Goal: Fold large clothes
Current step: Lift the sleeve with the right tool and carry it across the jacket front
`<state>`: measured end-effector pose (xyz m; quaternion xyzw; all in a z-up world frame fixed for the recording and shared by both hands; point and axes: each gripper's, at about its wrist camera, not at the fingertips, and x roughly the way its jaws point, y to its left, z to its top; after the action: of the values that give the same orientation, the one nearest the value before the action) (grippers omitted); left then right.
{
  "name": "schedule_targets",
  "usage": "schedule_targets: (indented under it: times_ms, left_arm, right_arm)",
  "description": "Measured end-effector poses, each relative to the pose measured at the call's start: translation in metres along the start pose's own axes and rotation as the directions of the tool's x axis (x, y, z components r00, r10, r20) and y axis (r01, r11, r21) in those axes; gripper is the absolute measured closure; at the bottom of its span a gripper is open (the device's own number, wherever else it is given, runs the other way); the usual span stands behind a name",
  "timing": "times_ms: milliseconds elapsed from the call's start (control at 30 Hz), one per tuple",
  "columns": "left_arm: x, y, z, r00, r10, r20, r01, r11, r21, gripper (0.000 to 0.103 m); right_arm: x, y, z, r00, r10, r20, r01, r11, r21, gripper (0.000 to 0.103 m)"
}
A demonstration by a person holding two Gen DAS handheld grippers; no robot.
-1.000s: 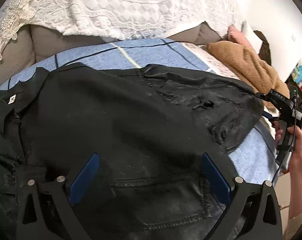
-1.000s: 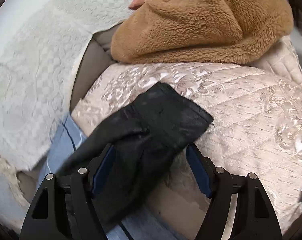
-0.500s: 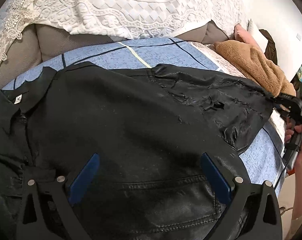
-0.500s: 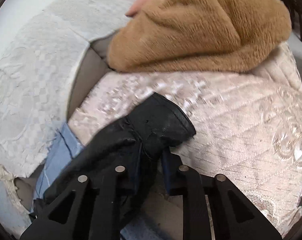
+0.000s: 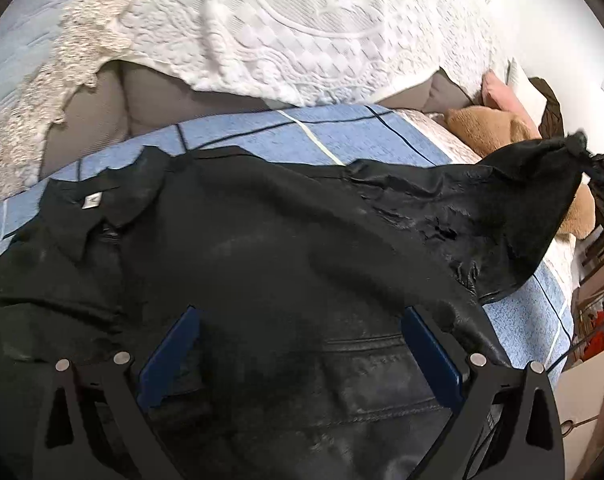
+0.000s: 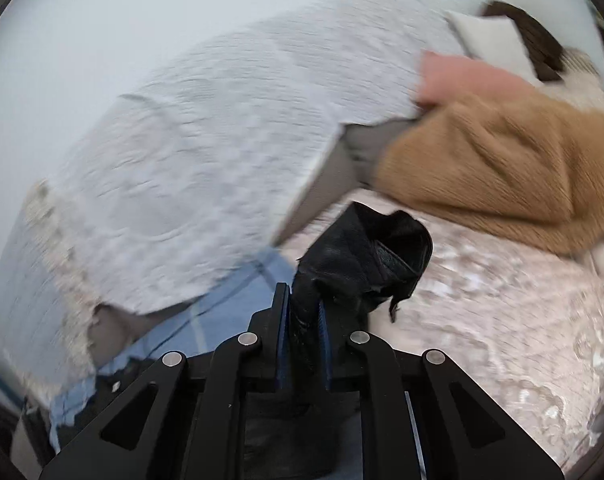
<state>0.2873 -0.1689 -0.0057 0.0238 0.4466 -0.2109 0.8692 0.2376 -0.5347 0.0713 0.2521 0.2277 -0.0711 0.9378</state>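
A black leather jacket (image 5: 261, 248) lies spread on a blue checked sheet (image 5: 334, 132), its collar with a white tag (image 5: 91, 201) at the left. In the left wrist view my left gripper (image 5: 299, 314) hovers over the jacket's lower body, blue pads wide apart, open and holding nothing. The jacket's right sleeve (image 5: 534, 188) is lifted off the bed at the far right by my right gripper (image 5: 600, 172). In the right wrist view, my right gripper (image 6: 304, 300) has its jaws closing, pads pressed on the crumpled sleeve cuff (image 6: 374, 252).
A white lace cover (image 5: 281, 32) drapes the grey headboard behind. A brown fleece garment (image 6: 502, 160) and a pink pillow (image 6: 462, 80) lie on a beige quilted cover (image 6: 482, 308) to the right. The bed's edge and floor clutter (image 5: 594, 340) are at the far right.
My right gripper closed on the sleeve cuff and lifted it up off the quilted cover, rolling as it rose. The left gripper shifted slightly over the jacket and stayed open.
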Motion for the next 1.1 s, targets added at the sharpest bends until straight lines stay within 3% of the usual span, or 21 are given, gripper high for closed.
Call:
schedule_targets:
  times_ms: [267, 600, 833, 1100]
  left_arm:
    - [-0.025, 0.040, -0.009, 0.999, 0.039, 0.018, -0.038, 0.997, -0.069, 0.001]
    - [-0.061, 0.099, -0.024, 0.996, 0.082, 0.047, -0.073, 0.984, -0.163, 0.001]
    - [-0.087, 0.151, -0.038, 0.989, 0.136, 0.058, -0.117, 0.961, -0.250, 0.001]
    - [-0.101, 0.195, -0.056, 0.981, 0.189, 0.041, -0.167, 0.934, -0.315, 0.001]
  right_arm:
    - [-0.004, 0.082, -0.012, 0.994, 0.103, -0.027, -0.107, 0.978, -0.180, 0.091]
    - [-0.015, 0.172, -0.043, 0.967, 0.238, -0.096, -0.256, 0.914, -0.314, 0.092]
    - [-0.005, 0.232, -0.069, 0.930, 0.327, -0.169, -0.366, 0.867, -0.338, 0.092]
    - [0.019, 0.276, -0.116, 0.877, 0.396, -0.272, -0.466, 0.840, -0.279, 0.092]
